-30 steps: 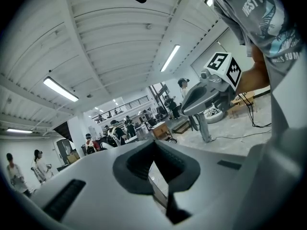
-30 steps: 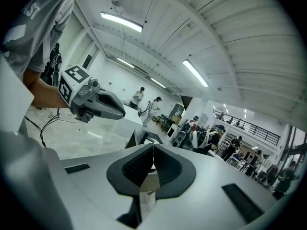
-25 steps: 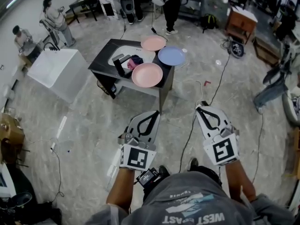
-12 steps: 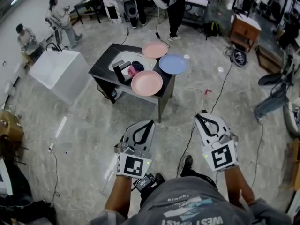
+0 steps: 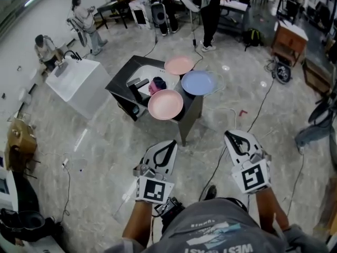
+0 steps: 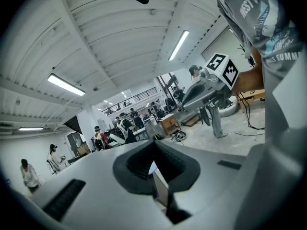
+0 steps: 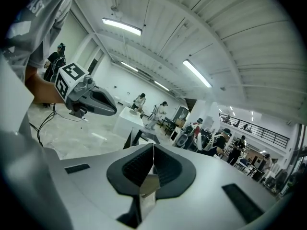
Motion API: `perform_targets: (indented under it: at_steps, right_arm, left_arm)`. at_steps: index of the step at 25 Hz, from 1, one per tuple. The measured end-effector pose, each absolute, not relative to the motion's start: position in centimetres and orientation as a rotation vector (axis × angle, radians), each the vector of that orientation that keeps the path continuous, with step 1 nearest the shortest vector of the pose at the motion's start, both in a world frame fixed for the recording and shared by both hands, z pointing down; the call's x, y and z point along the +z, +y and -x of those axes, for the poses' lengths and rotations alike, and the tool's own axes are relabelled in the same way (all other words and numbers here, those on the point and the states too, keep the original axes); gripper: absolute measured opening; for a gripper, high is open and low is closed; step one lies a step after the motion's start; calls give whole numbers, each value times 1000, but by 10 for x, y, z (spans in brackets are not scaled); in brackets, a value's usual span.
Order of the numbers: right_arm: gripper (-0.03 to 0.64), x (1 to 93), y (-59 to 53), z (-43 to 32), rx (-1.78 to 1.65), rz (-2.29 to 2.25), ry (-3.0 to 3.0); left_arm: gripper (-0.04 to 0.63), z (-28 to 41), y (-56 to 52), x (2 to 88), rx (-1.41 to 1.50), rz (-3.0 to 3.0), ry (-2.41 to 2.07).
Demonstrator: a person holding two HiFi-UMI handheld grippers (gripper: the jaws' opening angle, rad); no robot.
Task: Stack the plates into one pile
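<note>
Three plates lie apart on a dark table [image 5: 122,81] ahead of me: a pink plate [image 5: 165,104] at its near corner, a blue plate [image 5: 198,82] to the right, and a second pink plate [image 5: 179,65] at the far side. My left gripper [image 5: 170,143] and right gripper [image 5: 230,135] are held low over the floor, well short of the table. Both are shut with nothing between the jaws. In the left gripper view the left gripper [image 6: 154,145] has its jaws meeting, and in the right gripper view the right gripper [image 7: 153,148] does too.
A white tray [image 5: 150,74] on the table holds a black object and a pink-and-dark item. A white cabinet [image 5: 79,83] stands left of the table. Cables [image 5: 253,117] run over the floor. Several people and desks are at the back, and a wooden cabinet [image 5: 289,36] is at the far right.
Both grippers have travelled forward with the person, and the table with the plates now sits lower and nearer in the head view. Both jaws stayed shut.
</note>
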State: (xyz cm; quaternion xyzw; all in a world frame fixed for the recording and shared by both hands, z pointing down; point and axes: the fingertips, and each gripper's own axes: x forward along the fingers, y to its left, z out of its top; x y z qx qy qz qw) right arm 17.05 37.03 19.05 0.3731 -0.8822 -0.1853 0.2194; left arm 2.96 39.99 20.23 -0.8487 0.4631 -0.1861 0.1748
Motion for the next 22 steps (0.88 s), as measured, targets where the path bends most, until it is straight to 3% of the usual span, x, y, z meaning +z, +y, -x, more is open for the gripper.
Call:
perform_targets:
  at_steps: [11,22]
  right_arm:
    - [31,196,331,-234,-490,-1012,-2522]
    - [31,204,299,-249,-460,-1000,-2519]
  left_arm:
    - [2,-94,370,200,-570,2373,1361]
    - [2,-100,339,205,-621,2376,1370]
